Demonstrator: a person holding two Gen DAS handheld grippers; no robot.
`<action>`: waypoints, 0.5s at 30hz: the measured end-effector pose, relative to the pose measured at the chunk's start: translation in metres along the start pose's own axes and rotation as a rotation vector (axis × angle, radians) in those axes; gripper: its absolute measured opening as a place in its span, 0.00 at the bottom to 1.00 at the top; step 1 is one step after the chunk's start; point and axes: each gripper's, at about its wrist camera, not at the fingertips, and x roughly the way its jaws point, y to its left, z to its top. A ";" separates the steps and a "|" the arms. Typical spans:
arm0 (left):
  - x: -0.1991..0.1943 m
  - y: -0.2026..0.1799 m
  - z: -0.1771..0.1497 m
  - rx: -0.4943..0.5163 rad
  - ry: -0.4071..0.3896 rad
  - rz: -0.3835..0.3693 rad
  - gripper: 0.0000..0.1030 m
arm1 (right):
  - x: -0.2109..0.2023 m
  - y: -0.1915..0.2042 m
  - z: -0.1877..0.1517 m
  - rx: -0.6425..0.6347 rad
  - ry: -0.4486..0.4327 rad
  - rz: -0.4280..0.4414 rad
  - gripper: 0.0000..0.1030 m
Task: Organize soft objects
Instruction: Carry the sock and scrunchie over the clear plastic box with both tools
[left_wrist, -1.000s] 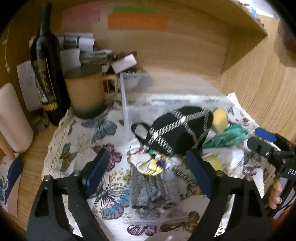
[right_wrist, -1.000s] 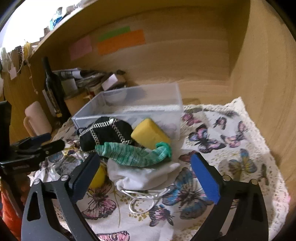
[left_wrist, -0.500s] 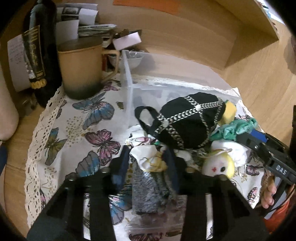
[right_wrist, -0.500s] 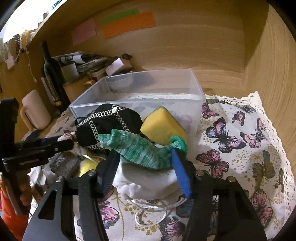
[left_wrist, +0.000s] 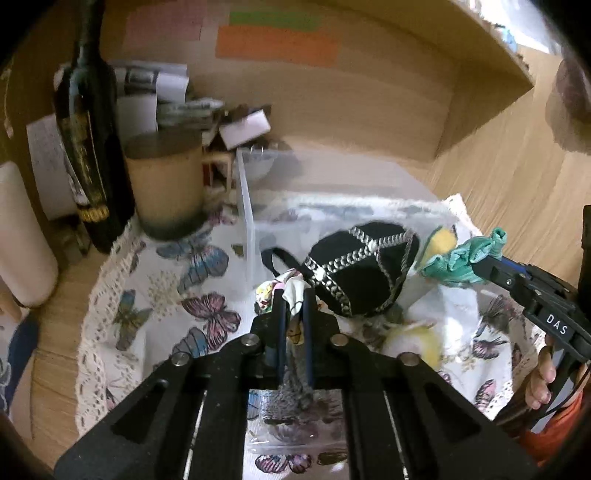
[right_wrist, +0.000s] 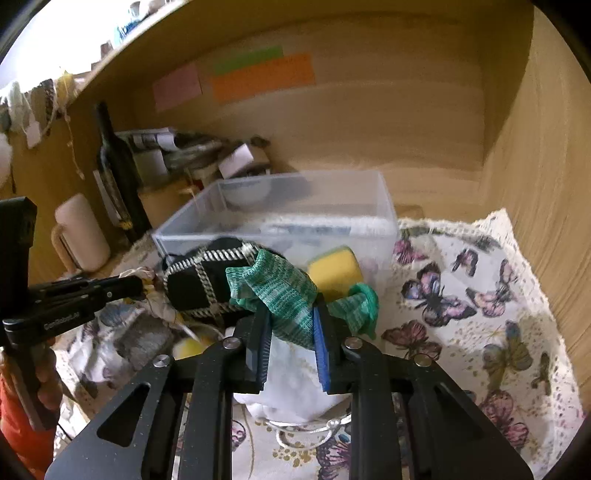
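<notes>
Green knit sock (right_wrist: 284, 299) clamped in right claw (right_wrist: 291, 347); patterned cloth (left_wrist: 291, 291) pinched in left claw (left_wrist: 294, 314); lift clear of pile, drop into clear bin (right_wrist: 384, 221)

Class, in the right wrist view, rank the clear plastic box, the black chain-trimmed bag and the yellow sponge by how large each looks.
1. Clear plastic box, plainly the largest.
2. Black chain-trimmed bag, partly hidden by the green sock.
3. Yellow sponge, smallest, also partly hidden.

Green-mottled sock (right_wrist: 291, 295), yellow sponge (right_wrist: 334, 271) — black pouch (left_wrist: 364, 267) with silver chains.
</notes>
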 end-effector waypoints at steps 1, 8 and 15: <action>-0.005 -0.001 0.002 0.001 -0.014 -0.001 0.07 | -0.003 0.000 0.002 0.000 -0.010 0.000 0.18; -0.031 -0.009 0.025 0.040 -0.110 0.004 0.06 | -0.027 -0.001 0.017 0.009 -0.089 -0.004 0.18; -0.041 -0.015 0.057 0.028 -0.180 0.010 0.06 | -0.039 -0.004 0.035 0.013 -0.152 -0.007 0.18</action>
